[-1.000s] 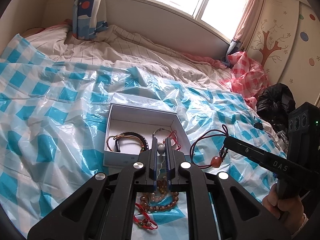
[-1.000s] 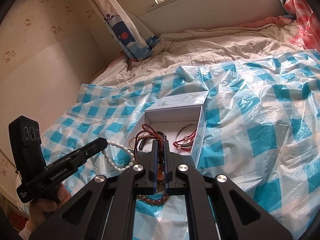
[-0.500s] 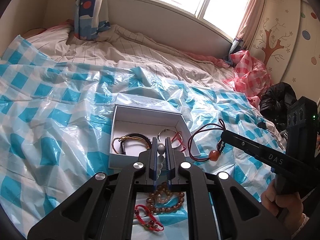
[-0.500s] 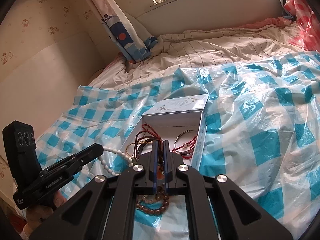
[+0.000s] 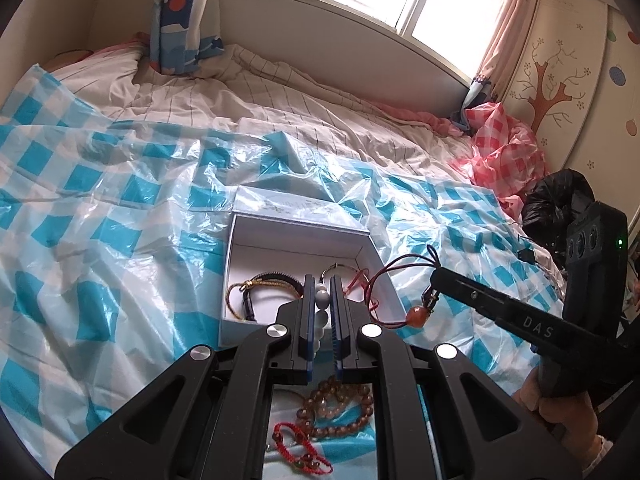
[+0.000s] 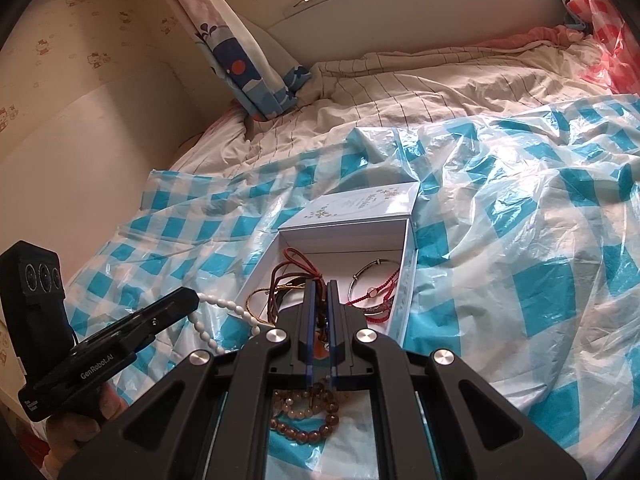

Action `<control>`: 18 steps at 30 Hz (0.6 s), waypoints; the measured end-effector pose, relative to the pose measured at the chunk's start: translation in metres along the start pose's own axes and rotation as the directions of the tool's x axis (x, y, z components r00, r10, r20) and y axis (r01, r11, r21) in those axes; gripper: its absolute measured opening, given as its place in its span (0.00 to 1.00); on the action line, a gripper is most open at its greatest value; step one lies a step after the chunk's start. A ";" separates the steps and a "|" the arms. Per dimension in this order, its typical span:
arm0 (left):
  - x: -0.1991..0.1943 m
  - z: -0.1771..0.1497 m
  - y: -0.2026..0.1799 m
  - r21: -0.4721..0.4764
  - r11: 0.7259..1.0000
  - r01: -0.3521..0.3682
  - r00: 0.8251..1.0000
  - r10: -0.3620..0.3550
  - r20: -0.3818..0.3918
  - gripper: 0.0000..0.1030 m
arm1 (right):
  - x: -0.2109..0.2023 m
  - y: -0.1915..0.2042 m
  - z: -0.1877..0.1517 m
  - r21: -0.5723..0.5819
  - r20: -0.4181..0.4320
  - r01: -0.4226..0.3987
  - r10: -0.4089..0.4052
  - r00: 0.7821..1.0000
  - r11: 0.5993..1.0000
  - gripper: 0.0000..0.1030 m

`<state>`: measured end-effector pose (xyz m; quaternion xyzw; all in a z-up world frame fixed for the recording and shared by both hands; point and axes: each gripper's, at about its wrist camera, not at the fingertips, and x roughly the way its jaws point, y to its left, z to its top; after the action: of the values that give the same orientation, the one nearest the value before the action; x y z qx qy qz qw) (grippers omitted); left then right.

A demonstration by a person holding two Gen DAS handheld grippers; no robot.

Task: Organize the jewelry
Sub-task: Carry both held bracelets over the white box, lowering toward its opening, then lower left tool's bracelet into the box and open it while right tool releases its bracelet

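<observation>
An open white jewelry box (image 5: pixel 244 236) (image 6: pixel 408 276) sits on the blue-checked plastic sheet, holding a black and gold bracelet (image 5: pixel 268 282), a silver bangle (image 6: pixel 362 280) and red cords. My left gripper (image 5: pixel 322 282) is shut on a white bead bracelet (image 5: pixel 321 300) (image 6: pixel 218 304), held above the box's near edge. My right gripper (image 6: pixel 319 285) (image 5: pixel 434 286) is shut on a dark red cord necklace (image 5: pixel 394 264) with an orange pendant (image 5: pixel 416 314), just right of the box.
A brown bead bracelet (image 5: pixel 340 404) (image 6: pixel 304 412) and a red knotted bracelet (image 5: pixel 300 452) lie on the sheet below the grippers. The box lid (image 6: pixel 360 204) lies behind the box. A red-checked bag (image 5: pixel 504 148) and black bag (image 5: pixel 556 196) sit at right.
Both grippers have risen and moved toward the box with their jewelry. The red cord necklace now hangs closer to the box's right wall.
</observation>
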<state>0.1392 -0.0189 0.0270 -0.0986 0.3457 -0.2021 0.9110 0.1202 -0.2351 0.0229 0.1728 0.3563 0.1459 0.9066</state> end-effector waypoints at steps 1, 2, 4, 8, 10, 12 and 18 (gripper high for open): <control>0.002 0.003 -0.001 0.002 1.000 0.001 1.000 -0.001 0.001 0.06 | 0.001 0.000 0.001 0.000 -0.001 0.001 -0.001 1.000 1.000 0.06; 0.004 0.005 -0.001 0.002 1.000 0.003 1.000 -0.003 0.002 0.06 | 0.003 0.000 0.003 -0.002 -0.001 0.004 -0.004 1.000 1.000 0.06; 0.008 0.008 -0.002 0.000 1.000 0.008 1.000 -0.008 0.004 0.06 | 0.004 0.001 0.007 -0.009 0.000 0.007 -0.007 1.000 1.000 0.06; 0.015 0.013 -0.005 0.000 1.000 0.015 1.000 -0.015 0.001 0.06 | 0.009 0.002 0.012 -0.023 0.001 0.011 -0.011 1.000 1.000 0.06; 0.018 0.014 -0.006 0.000 1.000 0.016 1.000 -0.016 -0.001 0.06 | 0.012 0.002 0.014 -0.026 -0.002 0.014 -0.014 1.000 1.000 0.06; 0.021 0.015 -0.006 -0.001 1.000 0.016 1.000 -0.016 -0.003 0.06 | 0.015 0.002 0.014 -0.026 -0.005 0.014 -0.014 1.000 1.000 0.06; 0.028 0.016 -0.006 -0.002 1.000 0.016 1.000 -0.017 -0.011 0.06 | 0.023 0.000 0.016 -0.029 -0.017 0.020 -0.021 1.000 0.999 0.06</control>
<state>0.1671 -0.0366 0.0239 -0.1014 0.3500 -0.2098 0.9073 0.1473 -0.2290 0.0199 0.1548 0.3637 0.1432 0.9073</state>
